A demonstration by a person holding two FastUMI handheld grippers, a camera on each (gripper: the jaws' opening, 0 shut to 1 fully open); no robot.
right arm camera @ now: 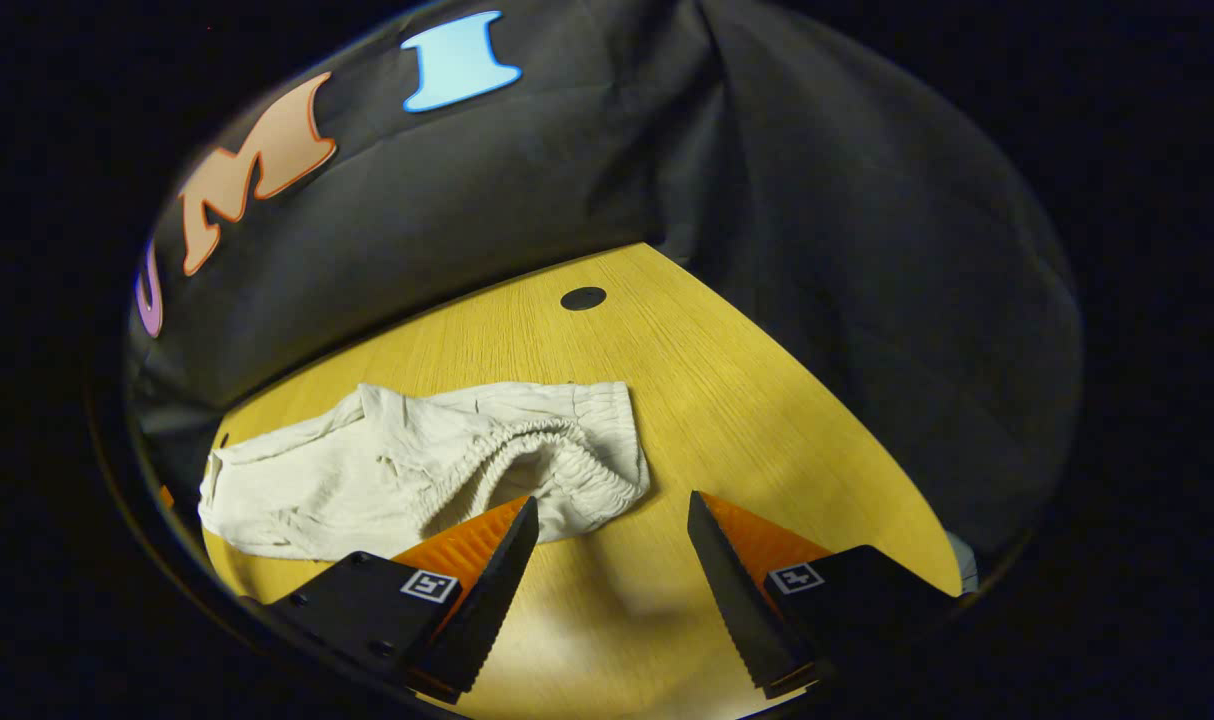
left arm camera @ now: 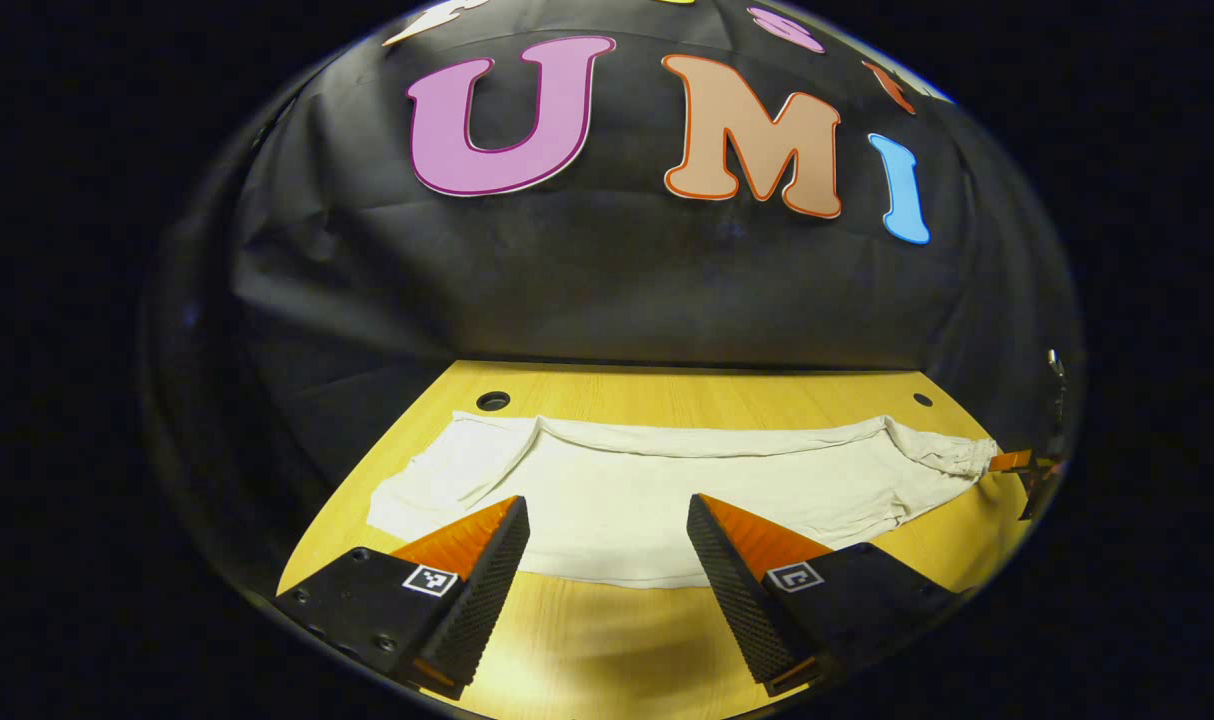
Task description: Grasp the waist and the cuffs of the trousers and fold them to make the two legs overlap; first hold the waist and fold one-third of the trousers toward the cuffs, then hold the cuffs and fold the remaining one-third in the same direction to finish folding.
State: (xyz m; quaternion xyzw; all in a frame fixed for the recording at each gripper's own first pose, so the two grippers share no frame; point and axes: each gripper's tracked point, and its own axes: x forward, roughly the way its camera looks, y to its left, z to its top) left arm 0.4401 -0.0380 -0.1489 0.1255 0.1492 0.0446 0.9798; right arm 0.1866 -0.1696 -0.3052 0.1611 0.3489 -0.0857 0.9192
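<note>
Ahead of the left tongs (left arm camera: 607, 520), released, the trousers (left arm camera: 667, 490) lie on the worktop (left arm camera: 587, 640); the right tongs (right arm camera: 612, 520), released, face the waist (right arm camera: 567, 460).

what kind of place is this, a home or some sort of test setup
Most likely a recording booth, not a home: black cloth wall behind a bare wooden table, with only pale trousers laid out and two handheld grippers, left and right.

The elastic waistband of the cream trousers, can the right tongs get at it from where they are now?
Probably yes: the right tongs stand open just short of the gathered elastic waistband, with bare wooden table between.
</note>
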